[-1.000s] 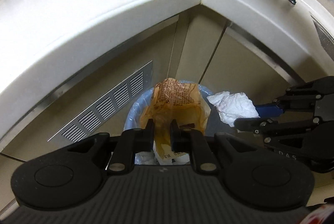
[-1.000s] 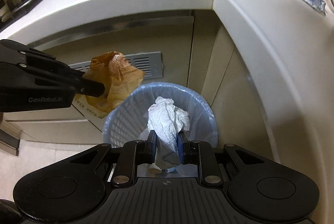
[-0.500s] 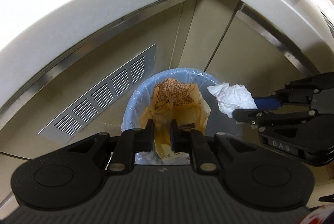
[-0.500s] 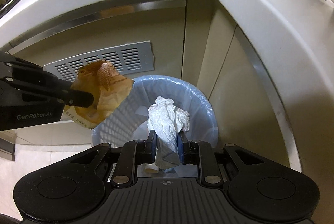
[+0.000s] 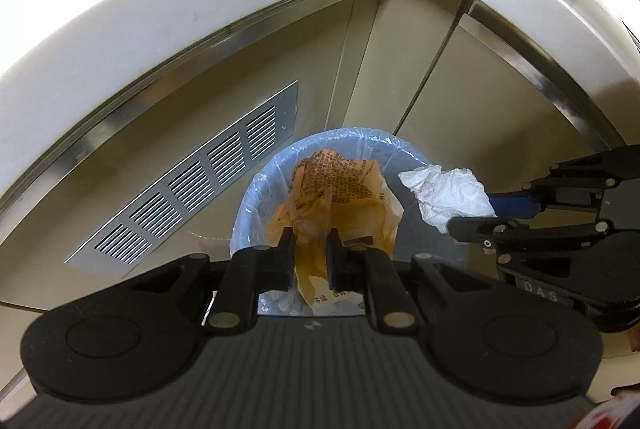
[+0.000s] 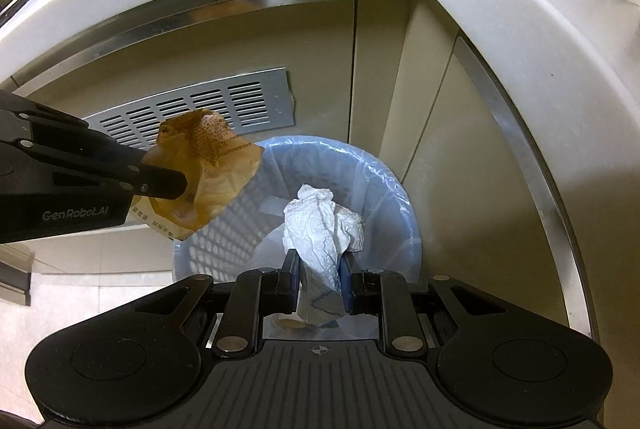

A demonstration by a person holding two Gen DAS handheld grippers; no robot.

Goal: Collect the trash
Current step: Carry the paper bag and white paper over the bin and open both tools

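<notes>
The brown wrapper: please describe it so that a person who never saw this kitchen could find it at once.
Below the corner of the white countertop stands a blue bin lined with clear plastic. Two tongs hold trash above it; the left tongs are shut on the brown wrapper. Its translucent amber colour with dark print sets it apart from the plain white crumpled tissue beside it.

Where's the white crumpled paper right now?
The white crumpled paper is pinched in the right gripper, hanging over the open bin below the counter corner; the left wrist view shows it right of the orange wrapper.
</notes>
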